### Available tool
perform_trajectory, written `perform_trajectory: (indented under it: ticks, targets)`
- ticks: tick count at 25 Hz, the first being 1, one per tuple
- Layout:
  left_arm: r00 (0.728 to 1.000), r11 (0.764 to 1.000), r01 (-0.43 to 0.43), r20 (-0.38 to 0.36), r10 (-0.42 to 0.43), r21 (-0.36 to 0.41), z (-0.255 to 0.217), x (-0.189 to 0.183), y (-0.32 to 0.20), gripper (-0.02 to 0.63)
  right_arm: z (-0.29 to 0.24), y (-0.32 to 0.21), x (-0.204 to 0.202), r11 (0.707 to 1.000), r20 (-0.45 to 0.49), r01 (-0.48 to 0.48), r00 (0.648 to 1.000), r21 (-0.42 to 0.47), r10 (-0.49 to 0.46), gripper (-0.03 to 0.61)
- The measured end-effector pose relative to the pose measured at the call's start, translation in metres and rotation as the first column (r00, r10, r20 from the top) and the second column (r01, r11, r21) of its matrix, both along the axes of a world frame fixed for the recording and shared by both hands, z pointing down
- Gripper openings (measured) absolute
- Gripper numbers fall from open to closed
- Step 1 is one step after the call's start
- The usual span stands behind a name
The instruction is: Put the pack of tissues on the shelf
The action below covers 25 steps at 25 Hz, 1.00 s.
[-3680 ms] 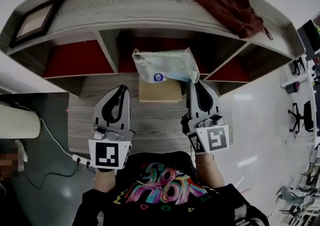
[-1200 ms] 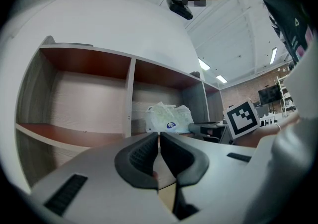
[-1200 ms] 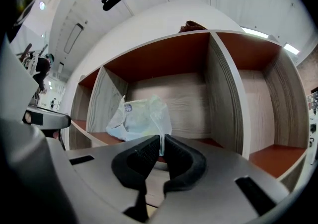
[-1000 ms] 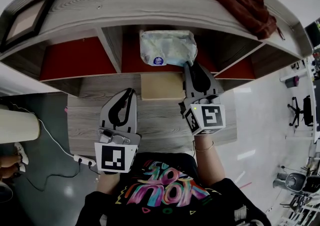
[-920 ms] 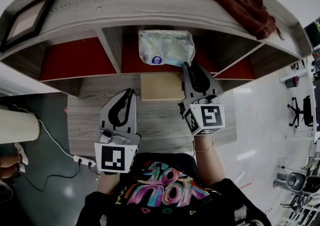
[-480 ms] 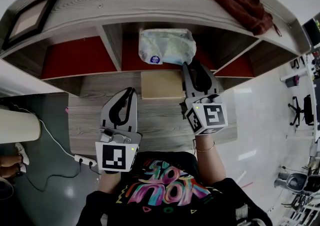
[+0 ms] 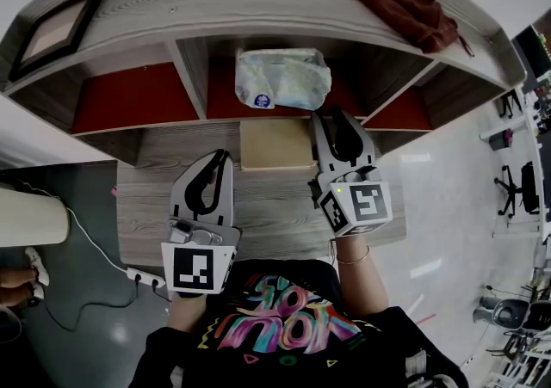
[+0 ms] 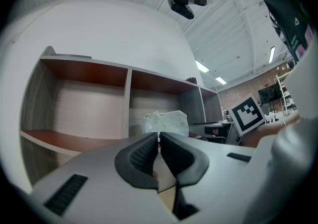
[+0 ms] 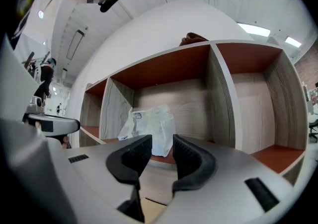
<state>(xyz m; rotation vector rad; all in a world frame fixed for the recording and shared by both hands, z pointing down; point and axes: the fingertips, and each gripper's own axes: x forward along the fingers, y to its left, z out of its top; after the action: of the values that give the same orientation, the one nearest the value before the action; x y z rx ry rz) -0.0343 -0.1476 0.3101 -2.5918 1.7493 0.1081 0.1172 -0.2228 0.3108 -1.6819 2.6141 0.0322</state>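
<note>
Lab-like workshop hall, staged with furniture.
Shows in high white ceiling with strip lights (image 8: 201, 65), brick wall (image 8: 238, 94) far right, equipment stands (image 7: 515, 197) on glossy pale floor (image 7: 448, 231), power strip (image 7: 138, 274) near left, wood-grain shelf (image 7: 258, 8) far.

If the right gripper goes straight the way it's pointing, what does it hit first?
Most likely the pack of tissues, in the middle compartment of the shelf, dead ahead of the right gripper. Its jaws have just opened, nothing between them. Depth unclear.

The left hand-held gripper (image 7: 220, 157) points level with jaws together; the right hand-held gripper (image 7: 332, 116), jaws just opened, holds nothing.
</note>
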Motion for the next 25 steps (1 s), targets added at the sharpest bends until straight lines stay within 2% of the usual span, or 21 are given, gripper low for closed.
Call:
perform_trajectory:
  ticks: [12, 14, 17, 23, 25]
  targets:
    - [1.0, 1.0, -0.001, 0.028, 0.0, 0.025, -0.008, -0.003, 0.008, 0.034, -0.021, 0.046, -0.007, 0.992, -0.012, 0.123, 0.992, 0.037, -0.123, 0.106]
    - [0.999, 1.0, -0.002, 0.039, 0.001, 0.024, -0.006, -0.006, 0.01, 0.034, -0.022, 0.055, -0.007, 0.99, -0.013, 0.134, 0.991, 0.033, -0.134, 0.106]
    - [0.995, 1.0, -0.025, 0.099, 0.023, 0.019, 0.0, -0.008, 0.013, 0.034, -0.022, 0.066, -0.004, 0.988, -0.014, 0.151, 0.988, 0.022, -0.151, 0.103]
    - [0.993, 0.999, -0.04, 0.109, 0.038, 0.019, -0.001, -0.01, 0.016, 0.034, -0.023, 0.081, 0.01, 0.987, 0.033, 0.161, 0.986, 0.006, -0.161, 0.063]
    - [0.994, 0.999, -0.037, 0.108, 0.036, 0.014, 0.001, -0.011, 0.016, 0.034, -0.019, 0.085, 0.016, 0.989, 0.022, 0.15, 0.988, -0.009, -0.15, 0.046]
